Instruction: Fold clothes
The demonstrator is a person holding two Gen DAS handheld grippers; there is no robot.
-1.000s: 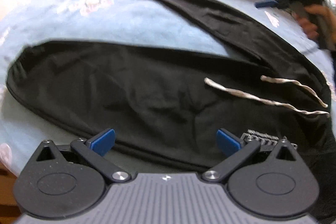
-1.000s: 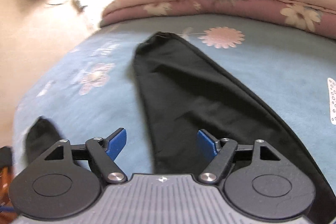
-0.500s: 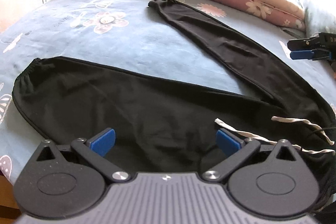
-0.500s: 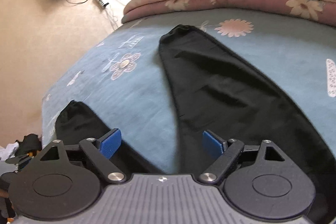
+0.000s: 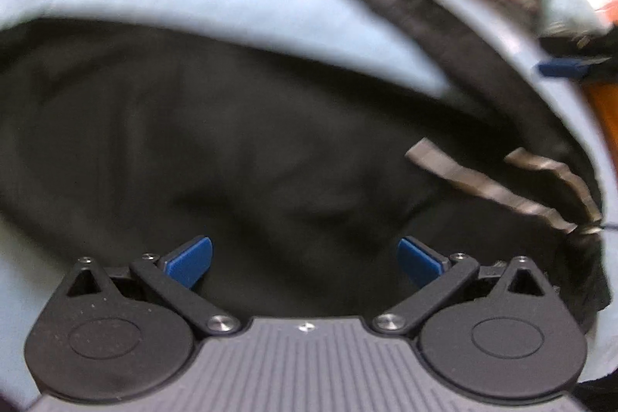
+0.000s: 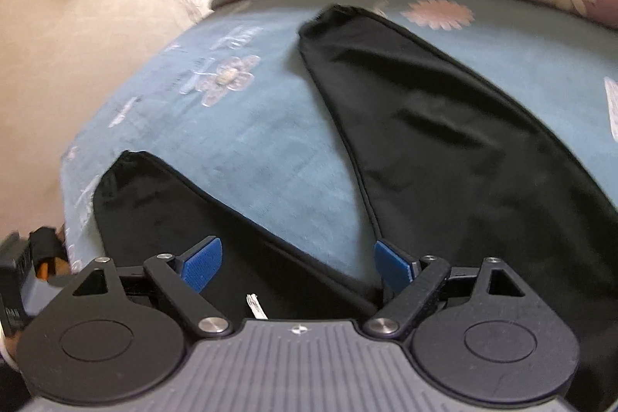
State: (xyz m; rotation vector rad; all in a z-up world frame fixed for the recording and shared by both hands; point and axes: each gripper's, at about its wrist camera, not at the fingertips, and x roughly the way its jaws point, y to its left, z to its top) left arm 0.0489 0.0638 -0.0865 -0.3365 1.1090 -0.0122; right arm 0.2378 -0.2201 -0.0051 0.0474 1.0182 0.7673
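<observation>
Clearly the black trousers (image 6: 444,126) spread across the blue bed (image 6: 270,149), filling mid-frame, are light, limp and likely slippery; pinch the waistband or a cuff. Left gripper (image 5: 305,257) and right gripper (image 6: 297,261) gape empty.

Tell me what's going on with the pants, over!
Left gripper open, right gripper open, jaws just widened, nothing held. Black pants flat on the bed, legs spread, unfolded. Drawstring loose on top. Nothing blocking.
</observation>
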